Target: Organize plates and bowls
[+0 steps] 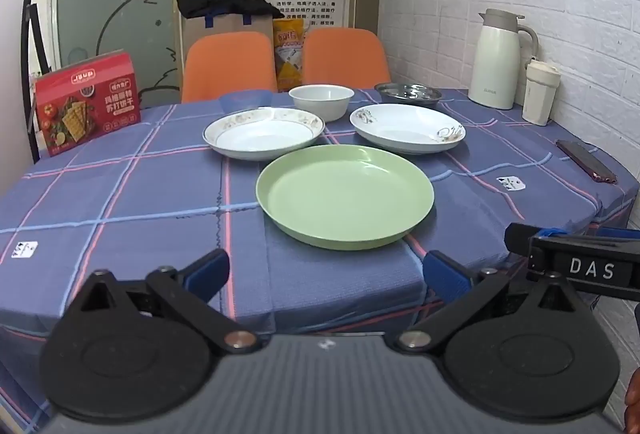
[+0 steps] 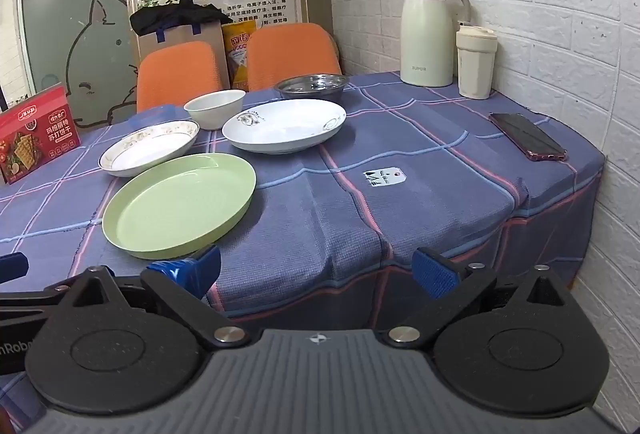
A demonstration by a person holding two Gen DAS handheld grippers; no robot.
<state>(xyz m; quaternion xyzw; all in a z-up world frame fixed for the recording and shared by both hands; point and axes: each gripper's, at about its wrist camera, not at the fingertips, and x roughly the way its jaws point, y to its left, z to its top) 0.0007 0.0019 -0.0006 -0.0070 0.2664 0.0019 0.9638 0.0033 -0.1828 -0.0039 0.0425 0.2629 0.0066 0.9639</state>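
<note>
A green plate [image 1: 345, 194] [image 2: 180, 204] lies nearest on the blue checked tablecloth. Behind it sit a white plate with a brown patterned rim [image 1: 264, 132] [image 2: 149, 148] on the left and a white plate with dark floral marks [image 1: 408, 128] [image 2: 285, 126] on the right. Further back are a white bowl [image 1: 321, 101] [image 2: 215, 109], a steel bowl [image 1: 408, 93] [image 2: 312, 85] and a blue plastic bowl [image 1: 245, 100] [image 2: 154, 113]. My left gripper [image 1: 326, 274] is open and empty, short of the table's front edge. My right gripper [image 2: 316, 274] is open and empty too.
A red cracker box [image 1: 86, 102] [image 2: 34, 132] stands at the far left. A white thermos jug [image 1: 498, 60] [image 2: 430, 32] and a cream tumbler [image 1: 540, 92] [image 2: 476, 62] stand by the brick wall. A phone [image 1: 586, 160] [image 2: 528, 136] lies at the right. Two orange chairs [image 1: 228, 64] stand behind the table.
</note>
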